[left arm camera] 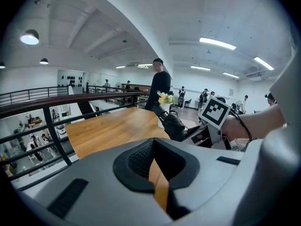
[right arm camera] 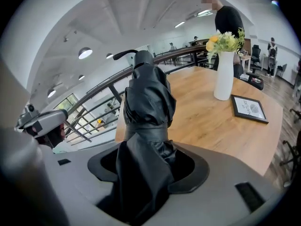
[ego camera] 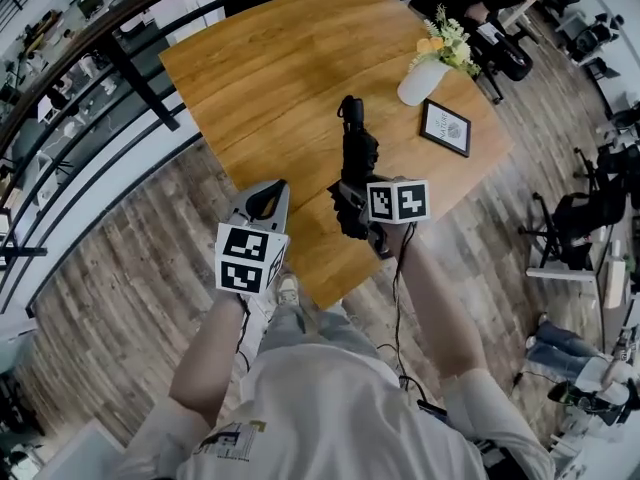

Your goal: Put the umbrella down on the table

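Observation:
A folded black umbrella (ego camera: 355,158) is held over the near part of the wooden table (ego camera: 270,68). My right gripper (ego camera: 354,216) is shut on the umbrella's lower end. In the right gripper view the umbrella (right arm camera: 146,102) stands up out of the gripper (right arm camera: 145,171), its tip and strap at the top, and it looks clear of the table (right arm camera: 207,121). My left gripper (ego camera: 267,196) hangs by the table's near left edge, shut and holding nothing. In the left gripper view the umbrella (left arm camera: 173,126) and the right gripper's marker cube show to the right of the gripper (left arm camera: 159,175).
A white vase of flowers (ego camera: 424,80) and a small framed picture (ego camera: 446,127) stand on the table's right side. A black railing (ego camera: 120,63) runs along the far left. A person (left arm camera: 160,86) stands beyond the table. Office chairs (ego camera: 580,218) are to the right.

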Motion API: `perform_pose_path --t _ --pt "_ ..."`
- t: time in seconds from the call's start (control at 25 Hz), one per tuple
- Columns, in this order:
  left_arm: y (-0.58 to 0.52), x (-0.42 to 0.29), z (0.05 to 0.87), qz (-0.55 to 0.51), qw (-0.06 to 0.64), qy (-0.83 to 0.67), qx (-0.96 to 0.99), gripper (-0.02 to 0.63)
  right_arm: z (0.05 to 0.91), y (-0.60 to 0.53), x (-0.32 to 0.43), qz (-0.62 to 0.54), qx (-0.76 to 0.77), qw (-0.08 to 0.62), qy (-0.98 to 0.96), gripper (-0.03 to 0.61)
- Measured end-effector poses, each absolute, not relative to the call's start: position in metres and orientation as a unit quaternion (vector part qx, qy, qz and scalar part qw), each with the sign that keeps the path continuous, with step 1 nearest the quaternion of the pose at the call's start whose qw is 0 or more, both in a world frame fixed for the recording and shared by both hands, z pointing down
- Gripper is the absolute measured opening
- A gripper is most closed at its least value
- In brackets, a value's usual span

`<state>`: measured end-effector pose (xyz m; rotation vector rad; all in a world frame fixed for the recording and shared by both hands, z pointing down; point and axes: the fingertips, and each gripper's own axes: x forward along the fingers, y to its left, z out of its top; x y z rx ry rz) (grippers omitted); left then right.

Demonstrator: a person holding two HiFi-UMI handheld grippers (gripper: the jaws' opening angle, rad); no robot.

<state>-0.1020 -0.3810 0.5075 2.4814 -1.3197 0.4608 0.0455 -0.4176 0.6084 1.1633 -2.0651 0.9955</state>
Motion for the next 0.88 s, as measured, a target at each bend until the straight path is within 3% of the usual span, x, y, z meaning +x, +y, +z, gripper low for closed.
perform_pose_path --t 0.52,0.88 --pt "-0.415 -0.087 0.608 0.227 0.229 -0.452 0.832 0.017 0.707 -0.459 0.051 0.392 0.399 0.378 -0.738 0.279" --pt "-0.42 -0.092 0.63 0.231 0.258 -0.451 0.823 0.017 0.745 -0.471 0.046 0.409 0.384 0.395 -0.727 0.288"
